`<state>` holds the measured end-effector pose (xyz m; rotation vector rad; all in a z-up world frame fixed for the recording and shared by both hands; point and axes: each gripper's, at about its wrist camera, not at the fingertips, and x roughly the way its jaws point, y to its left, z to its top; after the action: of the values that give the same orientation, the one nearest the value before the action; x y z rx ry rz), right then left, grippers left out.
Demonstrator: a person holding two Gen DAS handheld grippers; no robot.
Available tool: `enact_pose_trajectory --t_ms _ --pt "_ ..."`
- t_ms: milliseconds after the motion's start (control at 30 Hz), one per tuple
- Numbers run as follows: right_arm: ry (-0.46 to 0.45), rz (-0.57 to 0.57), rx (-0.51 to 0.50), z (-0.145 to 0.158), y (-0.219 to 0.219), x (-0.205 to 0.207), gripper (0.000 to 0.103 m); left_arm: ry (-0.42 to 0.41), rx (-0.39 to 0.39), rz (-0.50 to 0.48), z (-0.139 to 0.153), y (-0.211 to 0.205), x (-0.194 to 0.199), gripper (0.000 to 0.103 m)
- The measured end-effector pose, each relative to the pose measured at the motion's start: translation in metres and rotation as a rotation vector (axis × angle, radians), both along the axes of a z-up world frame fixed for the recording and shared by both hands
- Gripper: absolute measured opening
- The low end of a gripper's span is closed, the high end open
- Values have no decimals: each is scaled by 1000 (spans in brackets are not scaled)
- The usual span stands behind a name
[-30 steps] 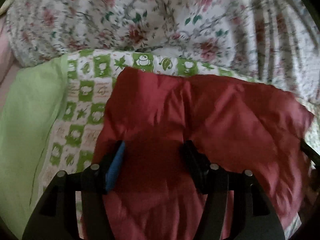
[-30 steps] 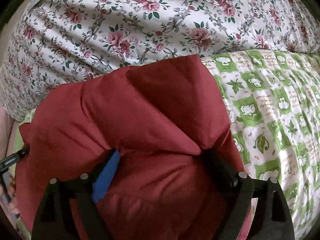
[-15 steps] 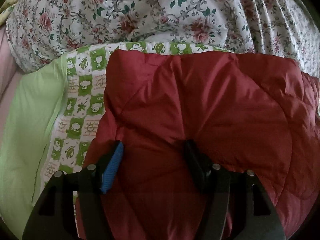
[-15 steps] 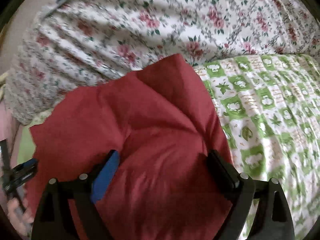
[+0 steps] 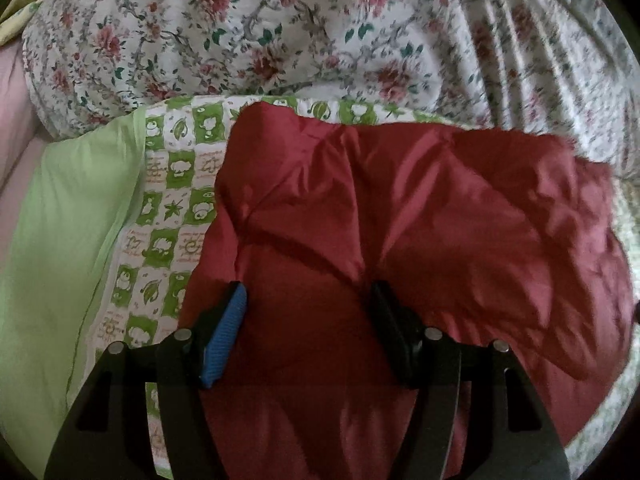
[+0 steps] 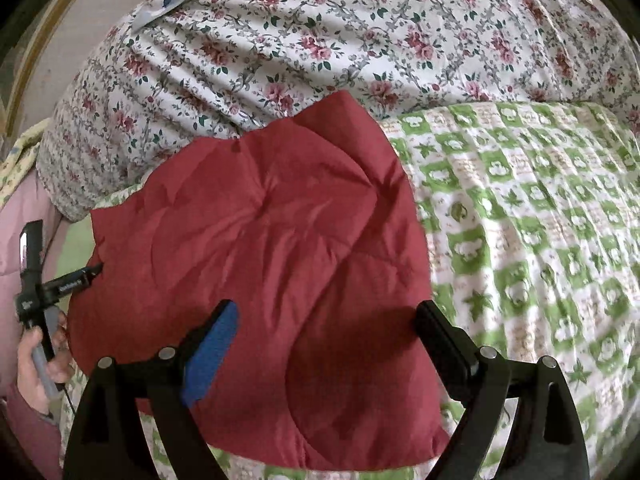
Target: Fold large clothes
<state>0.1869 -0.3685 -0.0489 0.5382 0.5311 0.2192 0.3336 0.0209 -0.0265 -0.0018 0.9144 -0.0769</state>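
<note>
A dark red padded garment (image 5: 400,220) lies folded into a thick wrinkled block on a green-and-white checked quilt (image 5: 168,208). My left gripper (image 5: 308,300) hangs open over its near left part, with red cloth under and between its fingers and none pinched. In the right wrist view the same garment (image 6: 260,240) fills the middle. My right gripper (image 6: 332,320) stands wide open above its near edge, the black finger (image 6: 440,336) at the garment's right border. The left gripper (image 6: 94,270) shows at the far left, its tip at the garment's left edge, held by a hand (image 6: 36,356).
A bulky floral duvet (image 6: 360,40) is heaped along the far side, right behind the garment. The checked quilt (image 6: 520,220) stretches away to the right. A plain light green sheet (image 5: 60,240) and pink bedding (image 5: 12,100) lie at the left. A wooden frame (image 6: 32,48) stands far left.
The right gripper has slid sideways and back, so the garment now shows whole and flatter. The left gripper and its hand have come further into the right view. Both stay open.
</note>
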Motion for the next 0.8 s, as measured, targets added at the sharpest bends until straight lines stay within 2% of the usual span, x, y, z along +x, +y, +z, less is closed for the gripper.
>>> enact_pose_trajectory --t_ms 100,200,333,467,700,800 --pt "2 -9 11 -3 -7 -6 91 -15 -56 -10 8 13 -21 65" --pt "3 -18 26 -6 -15 -10 91 -30 -76 10 11 30 -40 68" --pt "14 -18 35 -11 -21 -13 91 -21 -69 39 4 50 -55 68" --pt "36 -16 37 -17 -25 -15 91 11 -109 70 -9 72 -60 69" --pt "56 -5 88 -28 -33 -13 91 46 -210 86 -22 95 -61 78" --pt "74 19 138 -36 -38 -5 91 77 -298 52 -31 99 -55 82"
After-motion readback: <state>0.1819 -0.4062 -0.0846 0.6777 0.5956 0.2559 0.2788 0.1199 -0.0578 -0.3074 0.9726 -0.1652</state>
